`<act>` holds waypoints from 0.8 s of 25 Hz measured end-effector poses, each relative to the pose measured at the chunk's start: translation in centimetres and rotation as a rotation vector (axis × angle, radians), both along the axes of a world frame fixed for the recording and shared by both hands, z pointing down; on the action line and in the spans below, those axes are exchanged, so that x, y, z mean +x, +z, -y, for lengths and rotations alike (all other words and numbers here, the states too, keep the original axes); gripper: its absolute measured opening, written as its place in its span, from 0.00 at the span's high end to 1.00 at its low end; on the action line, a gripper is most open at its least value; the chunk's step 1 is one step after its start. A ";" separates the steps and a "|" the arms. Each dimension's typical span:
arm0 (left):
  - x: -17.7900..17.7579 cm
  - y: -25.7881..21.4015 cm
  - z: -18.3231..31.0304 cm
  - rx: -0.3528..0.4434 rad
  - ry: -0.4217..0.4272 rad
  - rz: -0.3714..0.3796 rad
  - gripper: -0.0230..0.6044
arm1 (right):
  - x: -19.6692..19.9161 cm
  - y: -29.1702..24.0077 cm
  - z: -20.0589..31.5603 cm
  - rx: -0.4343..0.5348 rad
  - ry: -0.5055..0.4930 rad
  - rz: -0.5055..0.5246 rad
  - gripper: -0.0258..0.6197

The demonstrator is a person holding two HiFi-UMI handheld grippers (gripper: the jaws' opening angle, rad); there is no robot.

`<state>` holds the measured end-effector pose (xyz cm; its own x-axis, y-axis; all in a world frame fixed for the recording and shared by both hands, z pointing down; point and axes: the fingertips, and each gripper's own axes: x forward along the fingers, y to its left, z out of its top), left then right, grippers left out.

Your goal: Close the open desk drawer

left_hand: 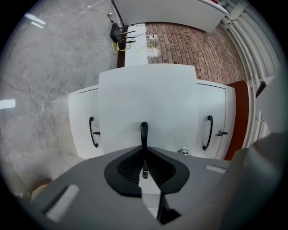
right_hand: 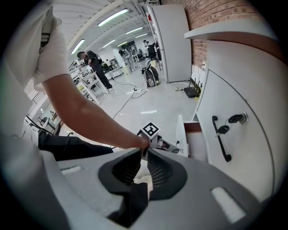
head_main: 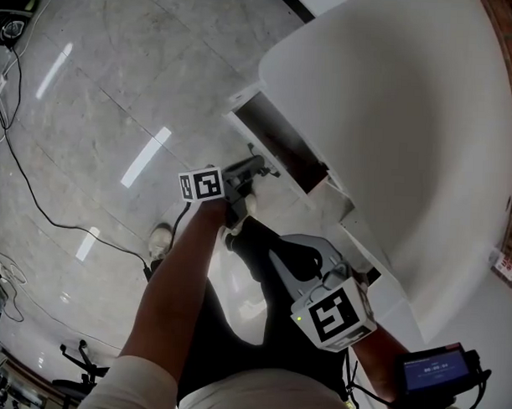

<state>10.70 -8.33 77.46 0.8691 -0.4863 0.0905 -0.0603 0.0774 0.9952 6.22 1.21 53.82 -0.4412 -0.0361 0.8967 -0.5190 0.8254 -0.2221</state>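
The white desk (head_main: 394,104) has a drawer (head_main: 279,143) pulled out, its brown inside showing from above. In the left gripper view the white drawer front (left_hand: 148,99) fills the middle, and its black handle (left_hand: 144,130) runs down between my jaws. My left gripper (head_main: 259,168) (left_hand: 144,155) points level at the drawer front, shut on that handle. My right gripper (head_main: 309,253) (right_hand: 145,152) hangs lower, beside the desk and pointing down, its pads together with nothing between them. The right gripper view shows the open drawer (right_hand: 194,134) from the side.
Cabinet doors with black handles (left_hand: 92,131) (left_hand: 208,132) flank the drawer; one lock holds a key (left_hand: 220,133). Black cables (head_main: 22,166) cross the marble floor. A device with a screen (head_main: 435,371) sits at the lower right. A router (left_hand: 118,32) lies by the brick wall.
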 end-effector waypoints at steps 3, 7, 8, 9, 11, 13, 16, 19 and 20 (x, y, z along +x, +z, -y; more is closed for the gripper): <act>1.3 -0.4 0.8 0.017 0.008 -0.006 0.93 | 0.7 0.1 -0.4 -0.001 -0.004 -0.011 0.89; 2.4 -0.9 2.4 0.028 -0.007 -0.020 0.93 | 1.0 0.1 -0.3 -0.002 0.002 -0.017 0.89; 2.7 -1.0 2.8 0.029 -0.012 -0.024 0.93 | 1.2 0.1 -0.3 -0.003 0.005 -0.021 0.89; 3.0 -1.2 3.2 0.032 -0.014 -0.028 0.93 | 1.3 0.1 -0.3 -0.004 0.008 -0.024 0.89; 3.7 -1.5 4.0 0.043 -0.011 -0.037 0.93 | 1.7 0.1 -0.3 -0.003 0.017 -0.028 0.89; 4.0 -1.8 4.7 0.054 -0.009 -0.047 0.93 | 1.9 0.3 -0.3 -0.004 0.026 -0.026 0.89; 4.2 -1.8 5.4 0.056 -0.018 -0.058 0.93 | 2.0 0.4 -0.4 -0.016 0.038 -0.024 0.89; 4.5 -1.7 6.1 0.053 -0.021 -0.061 0.93 | 2.1 0.5 -0.4 -0.022 0.048 -0.027 0.89; 4.7 -1.8 6.4 0.054 -0.017 -0.057 0.93 | 2.1 0.5 -0.3 -0.023 0.050 -0.028 0.89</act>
<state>15.38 -14.77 75.70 0.8637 -0.5038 0.0143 -0.0024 0.0242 0.9997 8.33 1.54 54.35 -0.4145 -0.0370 0.9093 -0.5655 0.7934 -0.2255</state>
